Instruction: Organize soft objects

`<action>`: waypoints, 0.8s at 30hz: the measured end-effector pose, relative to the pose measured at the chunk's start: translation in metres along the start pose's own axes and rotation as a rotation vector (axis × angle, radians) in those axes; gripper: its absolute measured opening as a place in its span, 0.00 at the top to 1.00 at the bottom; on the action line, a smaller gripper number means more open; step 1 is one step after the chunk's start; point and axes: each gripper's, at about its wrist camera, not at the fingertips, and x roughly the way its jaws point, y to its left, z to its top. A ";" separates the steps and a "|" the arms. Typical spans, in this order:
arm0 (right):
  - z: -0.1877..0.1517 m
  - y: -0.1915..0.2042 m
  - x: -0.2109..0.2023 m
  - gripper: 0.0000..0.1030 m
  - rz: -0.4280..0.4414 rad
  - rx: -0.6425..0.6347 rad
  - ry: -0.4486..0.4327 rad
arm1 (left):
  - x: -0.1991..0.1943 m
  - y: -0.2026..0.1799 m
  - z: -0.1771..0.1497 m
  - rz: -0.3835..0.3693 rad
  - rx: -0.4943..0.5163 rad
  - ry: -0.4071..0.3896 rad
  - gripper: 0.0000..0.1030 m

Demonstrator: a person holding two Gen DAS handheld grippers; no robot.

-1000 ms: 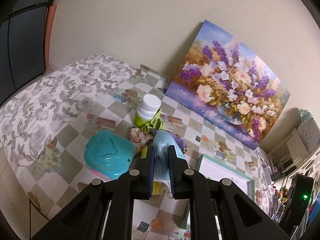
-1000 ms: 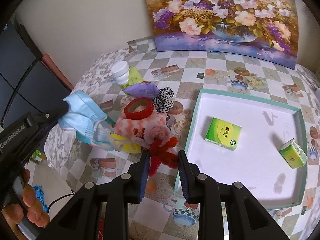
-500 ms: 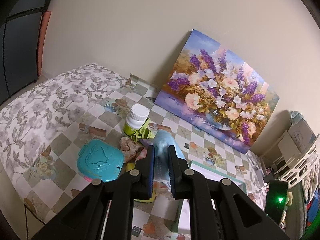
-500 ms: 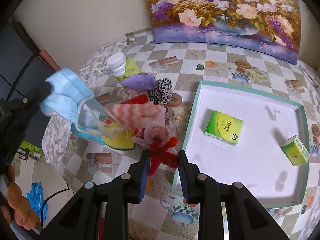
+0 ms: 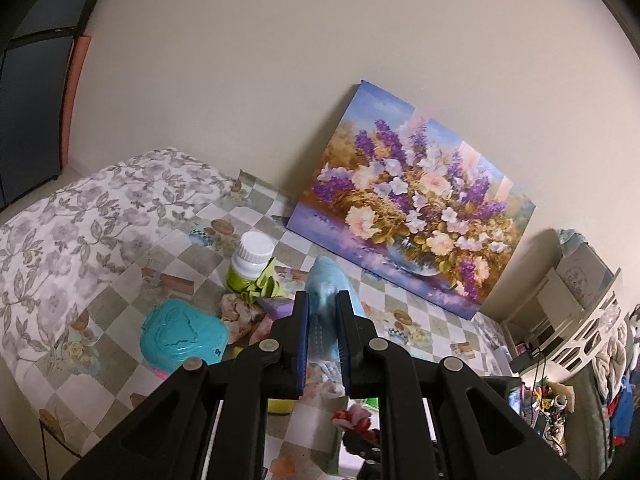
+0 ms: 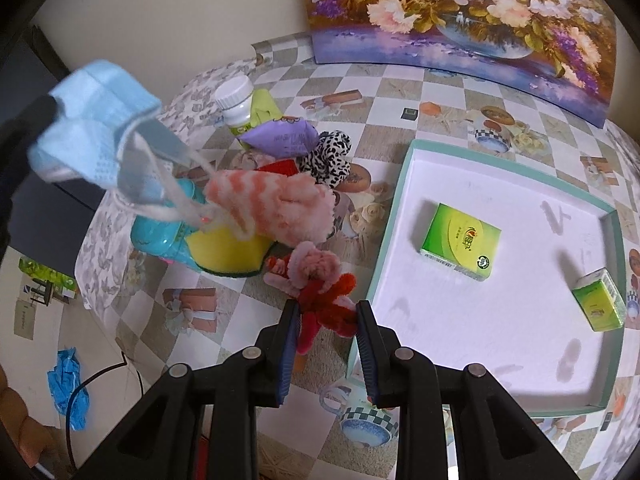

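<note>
My left gripper [image 5: 322, 304] is shut on a light blue face mask [image 5: 326, 286], held well above the table; in the right wrist view the mask [image 6: 96, 120] hangs at upper left, and its ear loops are caught on a pink striped fluffy cloth [image 6: 276, 206], lifting it. My right gripper [image 6: 326, 312] is closed on a red and pink pipe-cleaner toy [image 6: 320, 292] lying on the table beside the white tray [image 6: 400, 184].
The tray holds two green boxes [image 6: 460, 246] [image 6: 598, 300]. A turquoise case [image 5: 182, 336], a yellow sponge [image 6: 228, 250], a white-capped bottle [image 5: 250, 260], a purple pouch [image 6: 282, 138] and a leopard scrunchie [image 6: 328, 158] crowd the left. A flower painting [image 5: 412, 216] leans on the wall.
My left gripper has risen with the mask. The mask's loops have pulled the pink striped cloth up off the pile. My right gripper has stayed on the pipe-cleaner toy.
</note>
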 end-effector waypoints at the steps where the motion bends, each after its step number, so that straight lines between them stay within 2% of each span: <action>1: 0.000 0.000 0.001 0.71 -0.001 0.000 0.003 | 0.000 0.000 0.000 -0.001 0.000 0.000 0.87; 4: 0.000 0.000 0.002 0.71 -0.004 0.000 0.007 | -0.001 0.001 0.001 -0.015 -0.012 -0.007 0.87; 17: 0.000 -0.004 0.005 0.71 -0.008 0.015 0.019 | -0.035 -0.014 0.013 -0.087 0.017 -0.158 0.90; 20: 0.001 -0.005 0.004 0.71 -0.010 0.023 0.018 | -0.033 -0.017 0.013 -0.081 0.031 -0.152 0.90; 24: 0.000 -0.010 0.002 0.71 -0.008 0.040 0.017 | -0.022 -0.020 0.009 -0.068 0.041 -0.101 0.90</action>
